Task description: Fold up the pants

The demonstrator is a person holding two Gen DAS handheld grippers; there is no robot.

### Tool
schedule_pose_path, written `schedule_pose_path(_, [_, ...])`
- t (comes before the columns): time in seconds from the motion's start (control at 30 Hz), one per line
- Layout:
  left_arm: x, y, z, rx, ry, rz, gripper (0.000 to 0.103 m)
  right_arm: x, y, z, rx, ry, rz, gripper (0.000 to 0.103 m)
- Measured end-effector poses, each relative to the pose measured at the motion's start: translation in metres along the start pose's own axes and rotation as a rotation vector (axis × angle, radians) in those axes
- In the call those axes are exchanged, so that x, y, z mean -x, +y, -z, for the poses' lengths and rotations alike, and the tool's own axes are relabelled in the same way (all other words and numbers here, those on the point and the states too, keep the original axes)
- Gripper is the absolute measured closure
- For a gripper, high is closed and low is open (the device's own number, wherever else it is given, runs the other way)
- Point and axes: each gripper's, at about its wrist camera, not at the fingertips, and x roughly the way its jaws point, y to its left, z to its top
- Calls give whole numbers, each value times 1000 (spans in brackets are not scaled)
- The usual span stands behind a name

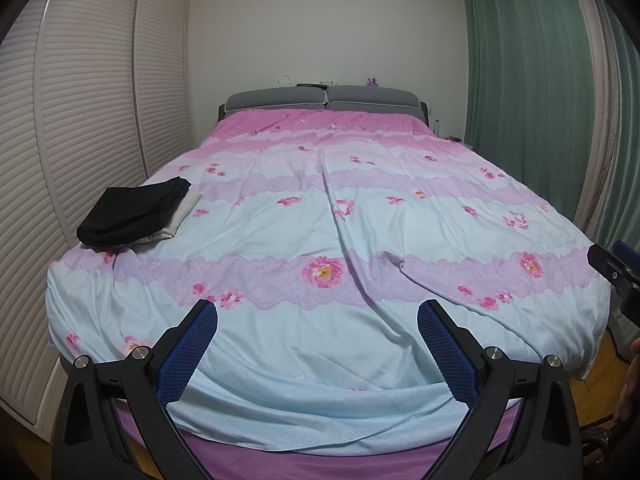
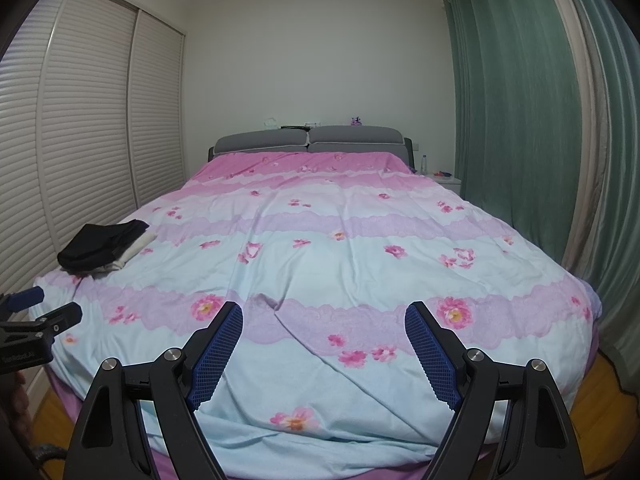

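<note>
Black folded pants [image 1: 134,212] lie far left on the floral bedspread [image 1: 320,208]; my left claw [image 1: 318,320] and right claw [image 2: 324,320] hang spread, empty.

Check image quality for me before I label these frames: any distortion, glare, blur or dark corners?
Left wrist view: strong fisheye bowing of the white louvred wardrobe doors, black vignette in the corners, soft even light, no glare. Right wrist view: same curvature on the green curtains, dim flat lighting, floral quilt reasonably sharp, edges softer.

Black hand-held gripper [image 1: 318,320], blue ribbed pads [image 1: 448,354]
</note>
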Motion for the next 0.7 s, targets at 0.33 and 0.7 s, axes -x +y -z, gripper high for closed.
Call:
schedule_pose_path(0.33, [0,-1,1,-5,-2,4,1,0,1,0,2,1,1,19])
schedule_pose_path(0.7, [1,-7,1,-13,5,9,1,-1,0,-1,3,-2,1,19])
